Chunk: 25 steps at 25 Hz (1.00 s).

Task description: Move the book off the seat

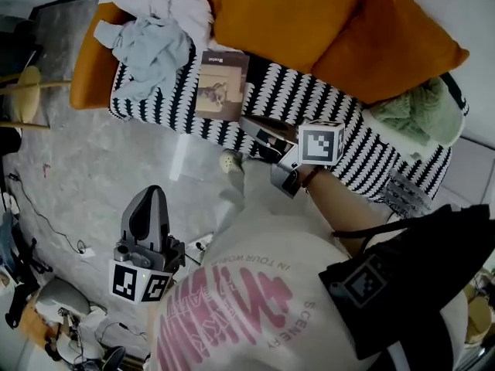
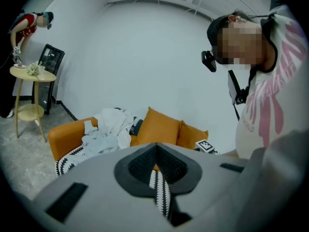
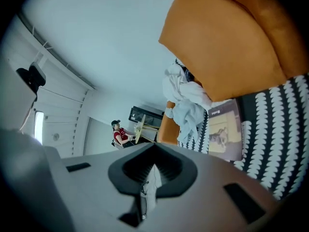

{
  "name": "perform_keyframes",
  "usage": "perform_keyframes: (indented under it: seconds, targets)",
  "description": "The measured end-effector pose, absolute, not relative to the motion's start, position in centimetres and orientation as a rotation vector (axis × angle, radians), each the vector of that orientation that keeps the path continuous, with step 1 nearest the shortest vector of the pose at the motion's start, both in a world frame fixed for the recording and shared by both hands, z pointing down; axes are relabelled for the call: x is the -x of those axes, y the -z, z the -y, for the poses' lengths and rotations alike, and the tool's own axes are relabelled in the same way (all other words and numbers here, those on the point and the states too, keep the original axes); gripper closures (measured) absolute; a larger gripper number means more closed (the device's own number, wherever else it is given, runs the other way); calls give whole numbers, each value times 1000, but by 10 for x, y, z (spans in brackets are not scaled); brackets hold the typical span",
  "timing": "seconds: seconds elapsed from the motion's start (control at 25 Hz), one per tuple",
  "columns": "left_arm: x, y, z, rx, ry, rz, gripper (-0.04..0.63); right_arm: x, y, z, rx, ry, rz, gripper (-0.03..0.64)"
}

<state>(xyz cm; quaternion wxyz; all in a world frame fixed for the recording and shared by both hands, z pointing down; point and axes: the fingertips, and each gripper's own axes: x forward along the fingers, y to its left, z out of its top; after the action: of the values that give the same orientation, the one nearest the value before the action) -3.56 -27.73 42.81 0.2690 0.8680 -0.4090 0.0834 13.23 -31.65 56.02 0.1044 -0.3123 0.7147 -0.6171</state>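
Book (image 1: 222, 85) lies flat on b/w patterned seat (image 1: 309, 91), nr front edge. Clothes pile (image 1: 151, 49) at its 10 o'clock. R gripper (image 1: 259, 128) clenched, empty, tips nr book's 4 o'clock corner; contact unclear. L gripper (image 1: 149, 199) clenched, empty, over floor (image 1: 93, 168) at book's 7 o'clock, well apart.

Pink shirt (image 1: 255, 300) print, just right of left gripper (image 1: 147, 215) — "WORLD", "SCENERY"; book (image 1: 222, 85) title — too small to read.
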Motion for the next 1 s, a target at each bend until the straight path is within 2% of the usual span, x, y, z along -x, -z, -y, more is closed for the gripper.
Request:
perform_keyframes:
  seconds: [0.4, 0.72, 0.88, 1.0]
  targets:
    - [37, -511, 264, -2137, -300, 1318, 586, -170, -663, 319, 973, 2149, -2021, 609]
    - [53, -579, 241, -1870, -309, 1382, 586, -183, -727, 336, 985, 2276, -1896, 609]
    - [51, -614, 210, -1828, -508, 1325, 586, -192, -762, 355, 1092, 2244, -1968, 609]
    - [52, -628, 190, -1772, -547, 1294, 587, -194, -783, 364, 1112, 2235, -2084, 608]
